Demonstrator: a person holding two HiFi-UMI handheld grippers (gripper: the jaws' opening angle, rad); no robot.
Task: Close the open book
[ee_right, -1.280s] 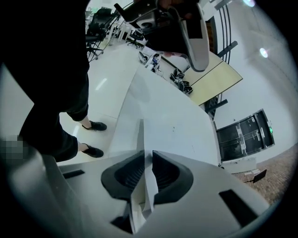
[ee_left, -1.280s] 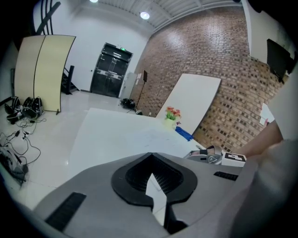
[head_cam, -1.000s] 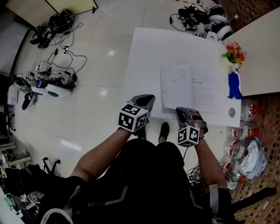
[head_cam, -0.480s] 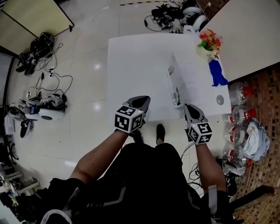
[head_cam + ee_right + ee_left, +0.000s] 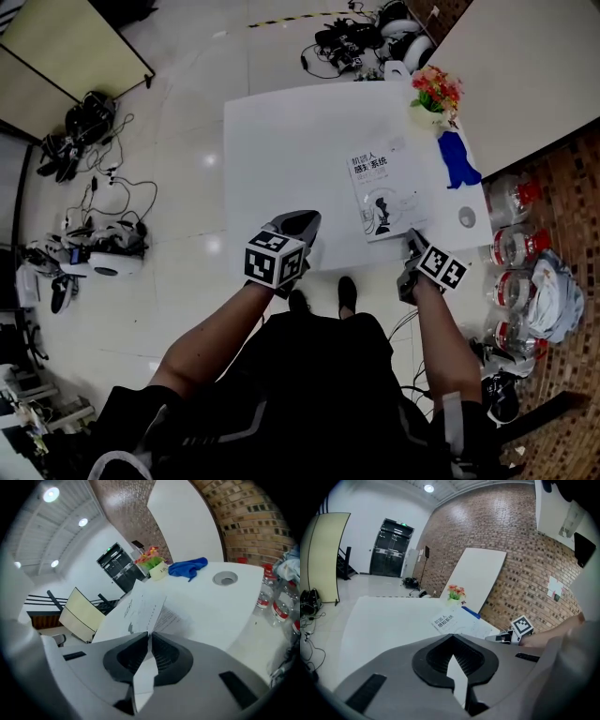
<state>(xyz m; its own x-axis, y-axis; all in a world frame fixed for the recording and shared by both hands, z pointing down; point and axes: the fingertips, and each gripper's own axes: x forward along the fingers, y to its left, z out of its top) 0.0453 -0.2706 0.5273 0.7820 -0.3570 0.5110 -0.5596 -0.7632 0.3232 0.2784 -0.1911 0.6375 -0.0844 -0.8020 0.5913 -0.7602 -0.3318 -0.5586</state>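
A white-covered book (image 5: pixel 380 192) lies on the white table (image 5: pixel 281 141) near its front right corner, front cover up with dark print on it. My right gripper (image 5: pixel 411 244) is at the book's near right corner, shut on the cover's edge. In the right gripper view the cover (image 5: pixel 136 609) still hangs a little above the printed pages, running down into my right gripper (image 5: pixel 149 633). My left gripper (image 5: pixel 305 218) hovers over the table's front edge, left of the book, shut and holding nothing. The left gripper view shows the book (image 5: pixel 444 620) ahead of my left gripper (image 5: pixel 451 637).
A pot of flowers (image 5: pixel 433 94) and a blue cloth (image 5: pixel 457 159) sit at the table's right edge, with a round grey disc (image 5: pixel 467 217) near the corner. Water bottles (image 5: pixel 516 253) stand on the floor to the right. Cables and devices (image 5: pixel 103 253) lie on the floor at left.
The book lay open, then its left half stood upright, and now it has swung over to the right with the cover facing up. My right gripper rolled and moved right with it.
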